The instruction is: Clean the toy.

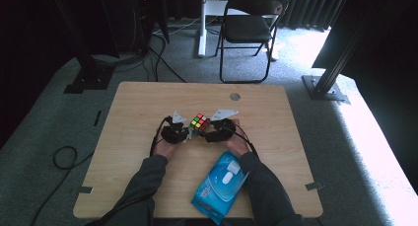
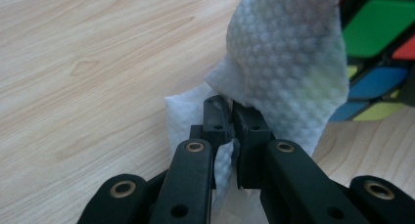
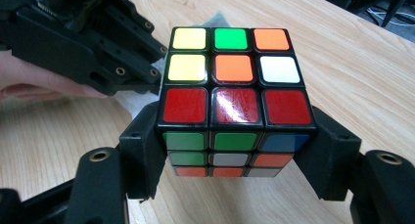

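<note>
Scrambled cube, glossy red row up, clamped in right tool; dimpled white wipe pinched in left tool.

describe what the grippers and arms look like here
Both the left gripper and right gripper are black, with hinged link fingers fixed by brass-coloured rivets. Each carries a grey three-cornered plate on top and trails a black cable. The person wears dark grey long sleeves.

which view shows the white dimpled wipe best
The left gripper view: the white dimpled wipe is close up, pinched between the left gripper jaws. The right gripper view shows a sliver; in the high view it's a speck.
</note>
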{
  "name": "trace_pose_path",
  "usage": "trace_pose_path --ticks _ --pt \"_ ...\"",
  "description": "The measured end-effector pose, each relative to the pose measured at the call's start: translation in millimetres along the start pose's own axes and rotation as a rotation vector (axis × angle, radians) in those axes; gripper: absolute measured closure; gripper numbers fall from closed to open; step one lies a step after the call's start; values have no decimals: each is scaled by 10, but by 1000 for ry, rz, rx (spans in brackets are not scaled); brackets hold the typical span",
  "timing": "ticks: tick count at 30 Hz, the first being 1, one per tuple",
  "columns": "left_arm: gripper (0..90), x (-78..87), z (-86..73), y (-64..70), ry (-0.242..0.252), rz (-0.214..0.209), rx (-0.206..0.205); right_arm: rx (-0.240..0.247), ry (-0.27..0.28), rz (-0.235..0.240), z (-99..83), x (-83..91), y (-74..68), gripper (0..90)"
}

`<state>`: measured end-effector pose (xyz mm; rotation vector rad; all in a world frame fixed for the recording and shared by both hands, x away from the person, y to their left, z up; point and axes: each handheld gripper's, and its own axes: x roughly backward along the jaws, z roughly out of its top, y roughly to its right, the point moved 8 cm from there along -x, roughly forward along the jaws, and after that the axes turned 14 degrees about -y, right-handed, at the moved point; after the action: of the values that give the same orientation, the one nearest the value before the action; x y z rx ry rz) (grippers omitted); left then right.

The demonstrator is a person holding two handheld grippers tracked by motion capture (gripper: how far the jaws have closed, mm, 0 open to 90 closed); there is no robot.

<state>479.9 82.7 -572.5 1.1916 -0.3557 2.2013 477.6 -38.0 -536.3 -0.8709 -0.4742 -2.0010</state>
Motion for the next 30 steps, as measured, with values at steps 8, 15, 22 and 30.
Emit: trace_pose_path --ticks 8,15,22,30 --pt "854 -39 13 117 10 -20 -24 -29 24 14 61 30 7 343" --pt "854 -41 45 243 47 -61 -29 -59 31 16 72 35 30 343" --pt "852 -87 36 400 50 -92 -85 -72 29 21 65 21 36 343" --pt "849 -95 54 396 50 -75 -85 -79 28 18 61 24 50 343"
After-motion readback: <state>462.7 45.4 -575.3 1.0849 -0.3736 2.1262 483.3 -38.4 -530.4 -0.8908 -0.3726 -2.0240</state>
